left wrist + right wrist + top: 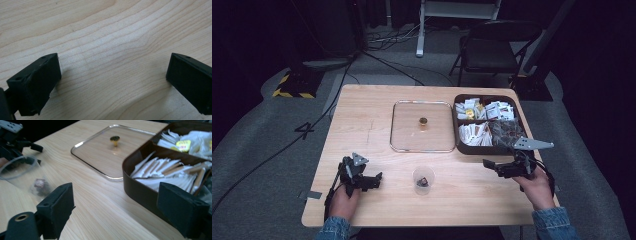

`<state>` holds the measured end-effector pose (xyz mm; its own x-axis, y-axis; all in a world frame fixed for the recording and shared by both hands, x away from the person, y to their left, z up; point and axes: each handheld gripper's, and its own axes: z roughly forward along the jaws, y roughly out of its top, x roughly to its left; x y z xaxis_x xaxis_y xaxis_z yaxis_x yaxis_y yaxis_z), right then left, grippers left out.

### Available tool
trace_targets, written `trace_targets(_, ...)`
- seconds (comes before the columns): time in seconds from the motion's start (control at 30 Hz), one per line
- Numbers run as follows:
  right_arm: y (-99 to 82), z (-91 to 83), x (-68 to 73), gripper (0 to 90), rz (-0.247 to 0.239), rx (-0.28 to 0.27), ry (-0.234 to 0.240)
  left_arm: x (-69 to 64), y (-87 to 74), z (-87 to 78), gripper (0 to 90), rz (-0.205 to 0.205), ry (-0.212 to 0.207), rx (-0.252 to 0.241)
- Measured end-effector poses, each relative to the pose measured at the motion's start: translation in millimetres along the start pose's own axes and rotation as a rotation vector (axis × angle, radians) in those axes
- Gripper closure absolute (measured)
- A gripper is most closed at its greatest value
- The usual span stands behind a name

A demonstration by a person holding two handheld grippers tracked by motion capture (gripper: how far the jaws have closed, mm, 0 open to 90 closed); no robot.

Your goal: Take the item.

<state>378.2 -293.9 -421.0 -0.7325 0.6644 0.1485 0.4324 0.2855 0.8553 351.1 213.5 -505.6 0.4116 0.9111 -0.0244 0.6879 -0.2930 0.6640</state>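
A small clear plastic cup with a dark little item inside stands near the table's front middle. My left gripper rests low over bare wood to the cup's left, jaws wide apart and empty. My right gripper hovers to the cup's right, by the front corner of the brown box, open with nothing between its jaws. A clear square lid with a gold knob lies flat behind the cup.
The brown box holds several compartments of white and yellow packets and dark wrapped pieces. A folding chair stands beyond the wooden table. Cables run over the grey floor at the left.
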Motion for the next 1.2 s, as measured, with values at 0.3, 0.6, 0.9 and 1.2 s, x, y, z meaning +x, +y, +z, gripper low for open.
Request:
trace_targets(0.3, -23.0, 9.9, -10.6, 14.4, -0.004, 0.057, -0.024, 0.1, 0.0, 0.0, 0.0, 0.001, 0.0, 0.0)
trace_targets(0.6, -46.6, 30.5, -11.4, 12.4, -0.028, 0.18, -0.06, -0.1, 0.0, 0.0, 0.1, -0.001, 0.001, 0.0)
trace_targets(0.9, -60.4, 39.8, -9.2, 8.8, -0.047, 0.24, -0.085, -0.1, 0.0, 0.0, 0.0, -0.002, 0.001, 0.0)
trace_targets(1.2, -70.6, 47.3, -5.6, 0.0, -0.11, 0.256, -0.105, 0.0, 0.0, 0.0, 0.1, 0.0, 0.0, 0.0)
